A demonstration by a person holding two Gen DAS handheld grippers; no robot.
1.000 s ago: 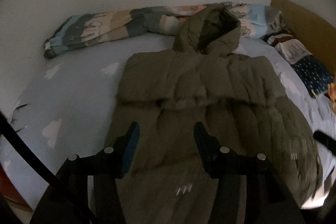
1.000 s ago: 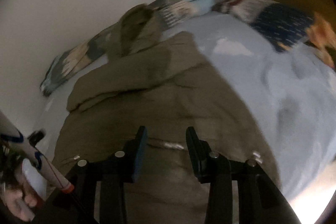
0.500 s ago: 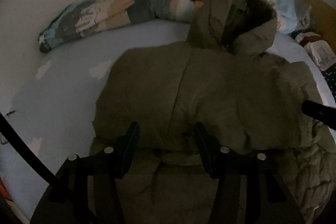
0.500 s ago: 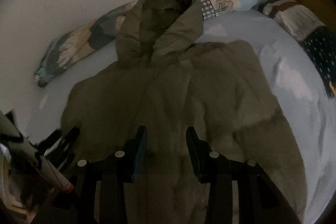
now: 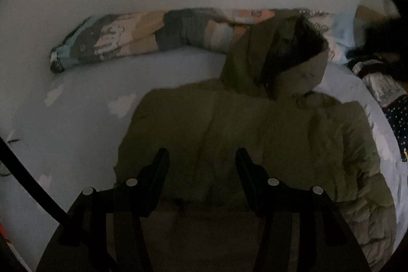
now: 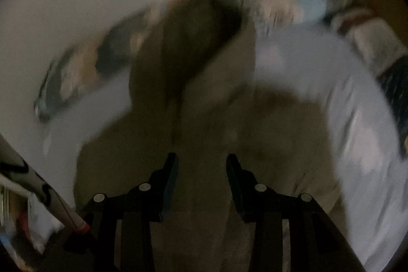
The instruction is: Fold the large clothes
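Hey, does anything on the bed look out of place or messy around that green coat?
Nothing looks damaged or spilled. The olive hooded coat lies flat on the blue cloud-print sheet, its hood resting against the rolled patterned quilt by the wall. Both grippers, left and right, are open above it.

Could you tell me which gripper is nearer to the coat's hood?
No clear winner: the left gripper and right gripper both hover open above the olive coat's body, short of the hood.
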